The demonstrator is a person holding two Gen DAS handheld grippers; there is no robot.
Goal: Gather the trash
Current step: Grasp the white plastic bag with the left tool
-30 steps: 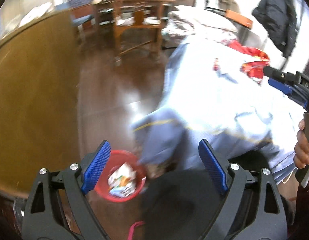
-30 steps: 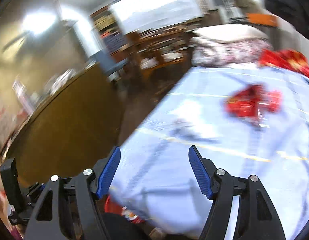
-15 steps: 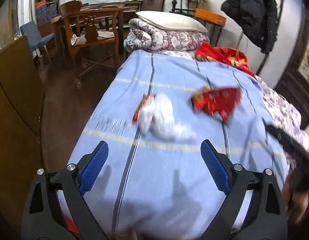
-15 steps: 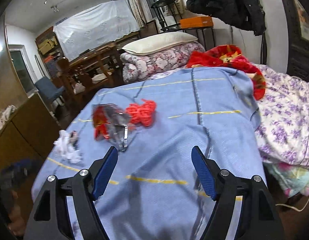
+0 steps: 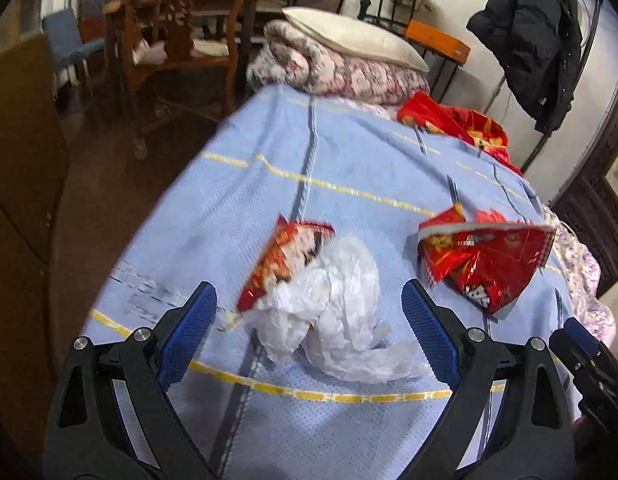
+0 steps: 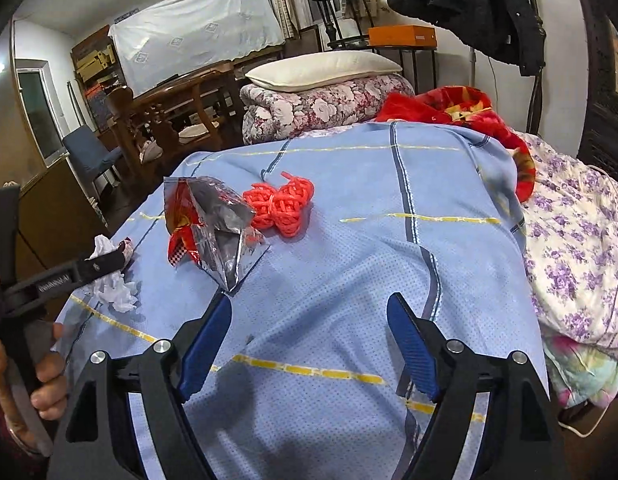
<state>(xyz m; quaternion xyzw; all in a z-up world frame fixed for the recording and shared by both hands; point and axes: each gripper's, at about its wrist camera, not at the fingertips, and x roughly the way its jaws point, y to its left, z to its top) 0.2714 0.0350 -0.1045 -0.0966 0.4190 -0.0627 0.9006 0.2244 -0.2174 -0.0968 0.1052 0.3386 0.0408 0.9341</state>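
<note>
On the bed, a light-blue blanket [image 5: 349, 168] carries the trash. The left gripper [image 5: 309, 316] stands wide open and empty, its jaws flanking a crumpled white plastic bag [image 5: 333, 312] without touching it. A small red snack wrapper [image 5: 285, 260] lies partly under the bag. A larger red snack bag [image 5: 485, 260] lies near to the right. The right gripper [image 6: 309, 344], its jaws having just been opening, holds nothing, over bare blanket.
</note>
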